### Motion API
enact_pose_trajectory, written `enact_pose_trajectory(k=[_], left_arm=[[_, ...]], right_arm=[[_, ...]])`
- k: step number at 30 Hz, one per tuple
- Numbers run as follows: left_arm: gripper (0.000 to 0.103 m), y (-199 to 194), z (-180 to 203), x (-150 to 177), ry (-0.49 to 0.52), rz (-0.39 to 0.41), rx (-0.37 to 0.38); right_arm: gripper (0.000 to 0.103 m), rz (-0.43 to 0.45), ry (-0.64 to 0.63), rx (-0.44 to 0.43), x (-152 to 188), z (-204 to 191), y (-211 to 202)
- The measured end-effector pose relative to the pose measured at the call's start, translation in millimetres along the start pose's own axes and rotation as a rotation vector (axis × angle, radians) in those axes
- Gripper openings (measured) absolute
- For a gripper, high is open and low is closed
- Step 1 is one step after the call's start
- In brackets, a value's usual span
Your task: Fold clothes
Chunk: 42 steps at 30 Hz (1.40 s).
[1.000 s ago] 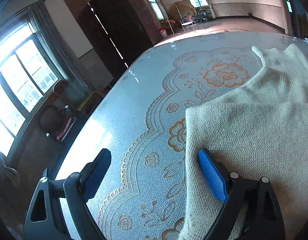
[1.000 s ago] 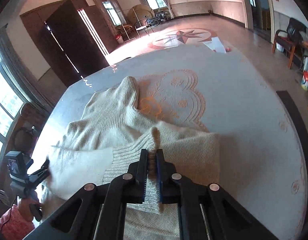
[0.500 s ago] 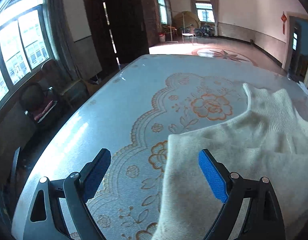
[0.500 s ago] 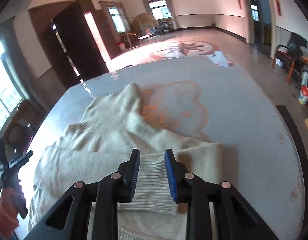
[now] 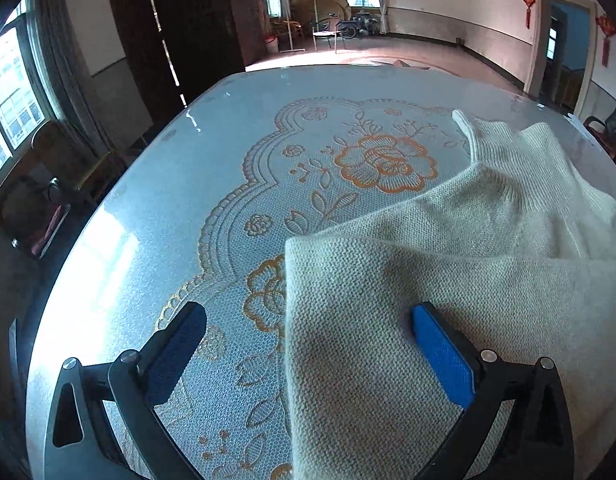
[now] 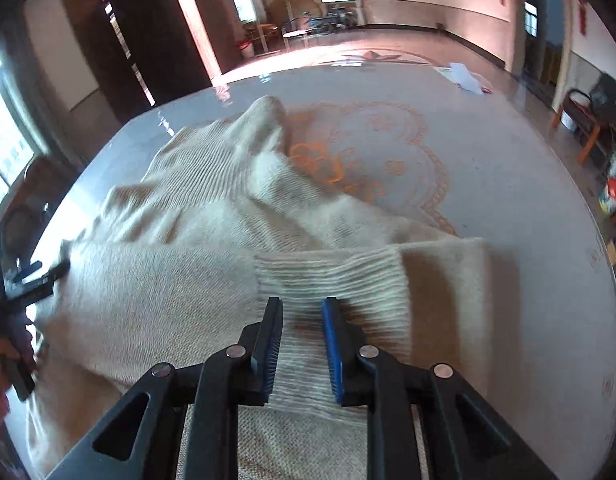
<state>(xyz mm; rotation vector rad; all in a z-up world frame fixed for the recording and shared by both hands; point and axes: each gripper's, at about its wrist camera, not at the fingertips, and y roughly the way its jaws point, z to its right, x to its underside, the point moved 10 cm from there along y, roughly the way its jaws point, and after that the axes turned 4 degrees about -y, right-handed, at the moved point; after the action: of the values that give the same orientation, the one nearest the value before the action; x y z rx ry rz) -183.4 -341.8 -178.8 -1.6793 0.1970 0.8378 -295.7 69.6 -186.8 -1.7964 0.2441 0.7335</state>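
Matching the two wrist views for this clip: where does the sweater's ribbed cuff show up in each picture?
Left wrist: ribbed cuff not identifiable; only the cream sweater fills the lower right, its ribbed collar at upper right.
Right wrist: ribbed cuff lies centre, just ahead of the right gripper, whose fingers are apart.
Shared landmark: the orange flower pattern on the tablecloth, beside the sweater.

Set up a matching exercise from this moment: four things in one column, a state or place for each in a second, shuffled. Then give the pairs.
1. left gripper
2. right gripper
3. sweater
4. papers

A. at the table's far edge
B. jaws wide open, straddling the fabric's edge
C. jaws slightly apart over the ribbed cuff
D. cream knit, partly folded on the table

Pairs: 1-B, 2-C, 3-D, 4-A
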Motion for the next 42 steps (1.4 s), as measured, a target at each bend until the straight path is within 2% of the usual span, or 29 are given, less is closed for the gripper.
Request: enact_pose_trajectory(k=[1, 4, 5, 7, 8, 9, 12, 13, 16, 18, 22, 26, 32, 34, 38, 39, 42], left_arm=[[0.103, -6, -3, -2, -0.031, 0.021, -0.025], [0.103, -22, 2, -3, -0.109, 0.079, -0.001], [0.103, -24, 8, -1, -0.104, 0.081, 0.014], [0.103, -20, 19, 8, -0.016, 0.054, -0.013], [0.103, -11, 21, 14, 0.049, 0.03, -0.052], [0.103, -12, 23, 15, 0.067, 0.061, -0.03], [0.103, -9, 11, 16, -0.009, 0.003, 0.042], [0.103, -13, 2, 16, -0.036, 0.004, 0.029], [0.103, -32, -24, 27, -0.111, 0.02, 0.019], [0.103, -42, -39, 47, -0.172, 0.005, 0.072], [0.103, -62, -60, 103, -0.226, -0.043, 0.152], [0.103, -83, -59, 144, -0.187, -0.062, 0.198], [0.103, -103, -41, 176, -0.039, -0.062, 0.214], [0.103, -108, -35, 181, -0.008, -0.055, 0.217], [0.103, -128, -26, 172, 0.032, 0.043, 0.209], [0.103, -133, -22, 169, 0.045, 0.064, 0.216], [0.103, -122, -4, 176, 0.154, 0.031, 0.211]], right_arm=[[0.026, 0.014, -0.008, -0.007, 0, -2, -5], [0.026, 0.038, -0.1, -0.048, 4, -22, -13], [0.026, 0.046, -0.131, -0.062, 6, -28, -16], [0.026, 0.0, -0.221, -0.072, 16, -47, -8], [0.026, -0.034, -0.256, -0.042, 23, -49, 0], [0.025, -0.069, -0.288, 0.001, 31, -48, 8], [0.022, -0.055, -0.202, -0.044, 32, -33, 9], [0.022, -0.056, -0.138, -0.06, 31, -26, 3], [0.027, 0.017, 0.01, -0.125, 29, -10, -30], [0.027, 0.036, 0.071, -0.172, 41, 1, -52], [0.027, -0.004, 0.133, -0.169, 86, 25, -81], [0.028, -0.048, 0.186, -0.147, 136, 42, -107], [0.028, -0.084, 0.253, -0.127, 176, 45, -133], [0.028, -0.066, 0.215, -0.117, 177, 32, -141], [0.029, -0.064, 0.083, -0.124, 178, -14, -146], [0.029, -0.072, 0.026, -0.103, 183, -25, -144], [0.028, -0.105, -0.154, -0.02, 201, -58, -140]])
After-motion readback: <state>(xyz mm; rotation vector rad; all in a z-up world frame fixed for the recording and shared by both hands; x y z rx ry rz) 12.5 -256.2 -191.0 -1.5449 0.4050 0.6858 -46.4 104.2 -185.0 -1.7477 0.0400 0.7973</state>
